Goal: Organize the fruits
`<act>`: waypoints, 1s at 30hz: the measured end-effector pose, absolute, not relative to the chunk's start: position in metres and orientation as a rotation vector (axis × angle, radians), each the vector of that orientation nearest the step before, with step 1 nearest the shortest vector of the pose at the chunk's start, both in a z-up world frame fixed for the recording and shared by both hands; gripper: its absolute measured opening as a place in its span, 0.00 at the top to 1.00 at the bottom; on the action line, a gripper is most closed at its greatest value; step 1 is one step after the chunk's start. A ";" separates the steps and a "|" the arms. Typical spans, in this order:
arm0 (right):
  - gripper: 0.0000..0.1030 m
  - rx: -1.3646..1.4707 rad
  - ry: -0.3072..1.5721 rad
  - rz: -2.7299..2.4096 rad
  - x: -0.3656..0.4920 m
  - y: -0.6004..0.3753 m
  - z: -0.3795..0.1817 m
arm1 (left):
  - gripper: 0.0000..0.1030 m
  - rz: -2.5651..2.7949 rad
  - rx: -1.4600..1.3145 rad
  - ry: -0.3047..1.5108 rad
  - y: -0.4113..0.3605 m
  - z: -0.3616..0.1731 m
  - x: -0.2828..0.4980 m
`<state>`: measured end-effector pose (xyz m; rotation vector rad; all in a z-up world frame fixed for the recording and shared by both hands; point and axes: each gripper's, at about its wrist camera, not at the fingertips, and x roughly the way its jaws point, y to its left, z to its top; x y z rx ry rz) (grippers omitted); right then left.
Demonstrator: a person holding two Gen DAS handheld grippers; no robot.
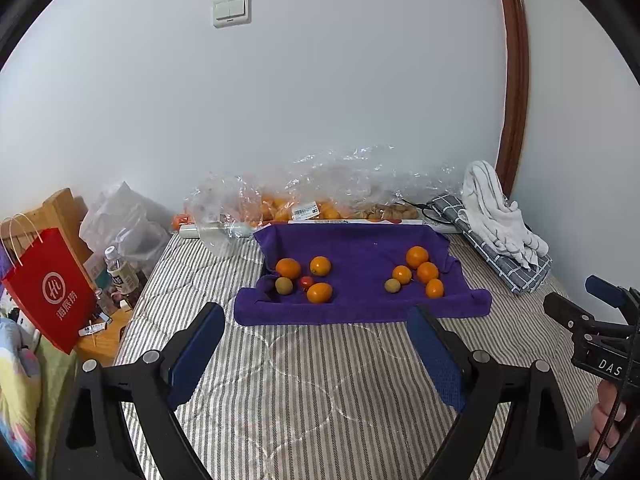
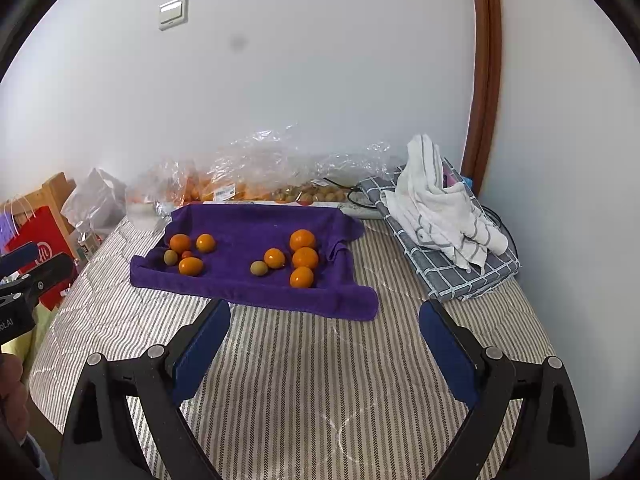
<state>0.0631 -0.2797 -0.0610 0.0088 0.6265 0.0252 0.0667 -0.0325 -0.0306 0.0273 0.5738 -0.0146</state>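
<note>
A purple towel point(image 1: 360, 256) lies on the striped bed point(image 1: 304, 380), its edges turned up like a shallow tray. On its left side sit three oranges point(image 1: 288, 268), a small green-brown fruit point(image 1: 283, 285) and a small red fruit point(image 1: 306, 281). On its right side sit four more oranges point(image 1: 417, 257) and another green-brown fruit point(image 1: 392, 285). Behind the towel, against the wall, clear plastic bags point(image 1: 320, 196) hold more oranges and brownish fruit. A folded checked cloth point(image 1: 496, 256) with a white striped towel point(image 1: 496, 212) on top lies to the right. A red paper bag point(image 1: 48, 288) and a bottle point(image 1: 118, 270) stand off the bed's left edge. The left hand-held gripper point(image 1: 316, 356) and the right hand-held gripper point(image 2: 324, 352) both hang released and empty over bare bedding, short of the towel.
</note>
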 end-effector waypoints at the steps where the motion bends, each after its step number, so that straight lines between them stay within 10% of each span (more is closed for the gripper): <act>1: 0.08 0.009 0.627 0.025 0.063 -0.280 -0.061 | 0.10 -0.014 0.028 0.574 -0.032 -0.031 0.066; 30: 0.08 0.014 0.622 0.022 0.062 -0.284 -0.060 | 0.10 0.002 0.039 0.559 -0.031 -0.028 0.069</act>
